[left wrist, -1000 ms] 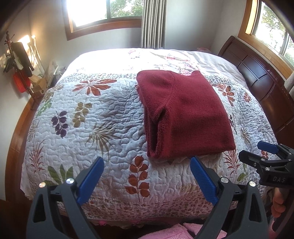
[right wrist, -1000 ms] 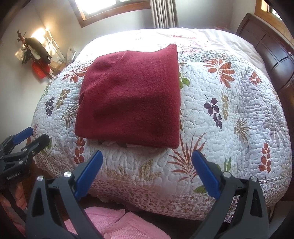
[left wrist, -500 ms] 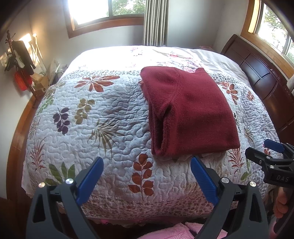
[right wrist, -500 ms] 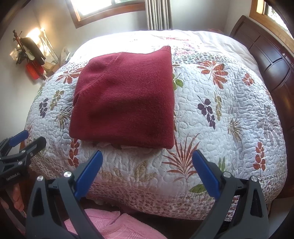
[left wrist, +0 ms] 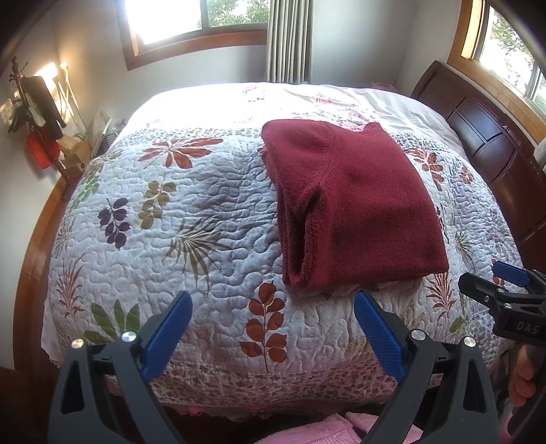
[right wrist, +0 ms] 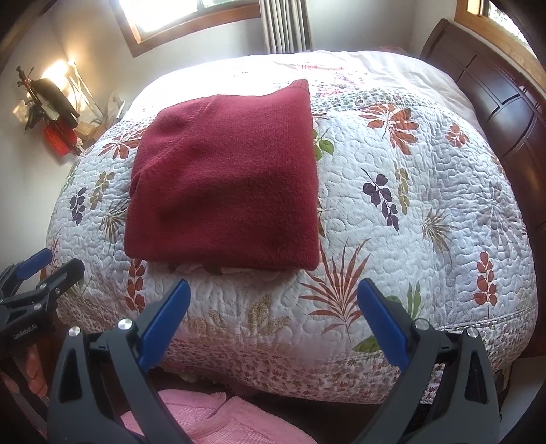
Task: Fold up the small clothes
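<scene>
Holding both tools short of the near edge of the bed (left wrist: 102, 259), we kept them clear of the fabric. Our left gripper (left wrist: 271, 328) had its blue-padded fingers (left wrist: 167, 336) spread wide apart with nothing between them. Our right gripper (right wrist: 273, 317) was likewise spread apart and empty, its fingers (right wrist: 382, 324) hanging above the quilt's near edge. The folded maroon garment (left wrist: 355, 211) lay flat on the floral quilt (left wrist: 191, 211), toward the near edge and closer to the headboard (left wrist: 494, 153) side than to the opposite side. Its folded layers showed along the side facing away from the headboard. A bit of pale fabric protruded from under its near edge in the right wrist view. Pink cloth (right wrist: 204, 420) lay below the bed's near edge, under both tools. We noted a window (left wrist: 194, 20) and a curtain (left wrist: 288, 41) beyond the far edge.
</scene>
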Available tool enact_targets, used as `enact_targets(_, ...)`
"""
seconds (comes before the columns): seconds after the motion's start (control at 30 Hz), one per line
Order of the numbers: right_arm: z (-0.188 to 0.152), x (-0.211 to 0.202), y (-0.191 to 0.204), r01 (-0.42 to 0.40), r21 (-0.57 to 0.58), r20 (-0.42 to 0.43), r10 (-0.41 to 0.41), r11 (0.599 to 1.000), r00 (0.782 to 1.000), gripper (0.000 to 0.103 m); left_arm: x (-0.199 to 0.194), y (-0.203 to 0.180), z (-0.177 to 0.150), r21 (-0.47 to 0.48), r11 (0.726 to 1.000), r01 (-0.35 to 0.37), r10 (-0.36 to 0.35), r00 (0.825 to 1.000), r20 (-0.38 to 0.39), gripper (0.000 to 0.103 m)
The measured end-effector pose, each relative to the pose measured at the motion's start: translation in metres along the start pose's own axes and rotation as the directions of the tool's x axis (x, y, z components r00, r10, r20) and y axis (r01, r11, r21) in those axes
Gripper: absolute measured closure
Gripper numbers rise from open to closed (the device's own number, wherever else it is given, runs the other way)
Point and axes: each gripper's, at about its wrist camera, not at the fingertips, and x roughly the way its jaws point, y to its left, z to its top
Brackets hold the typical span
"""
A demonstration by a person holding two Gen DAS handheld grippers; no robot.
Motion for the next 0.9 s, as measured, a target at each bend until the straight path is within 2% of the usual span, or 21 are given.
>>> enact_targets(0.9, -0.0018, 0.0069, -0.0049, 0.002, 0.019, -0.026, -0.001, 1.000, 1.000, 0.005, 0.0048, -0.0022, -0.0011, 0.009, 1.000, -0.012, 0.012, 1.000, -0.013, 0.007)
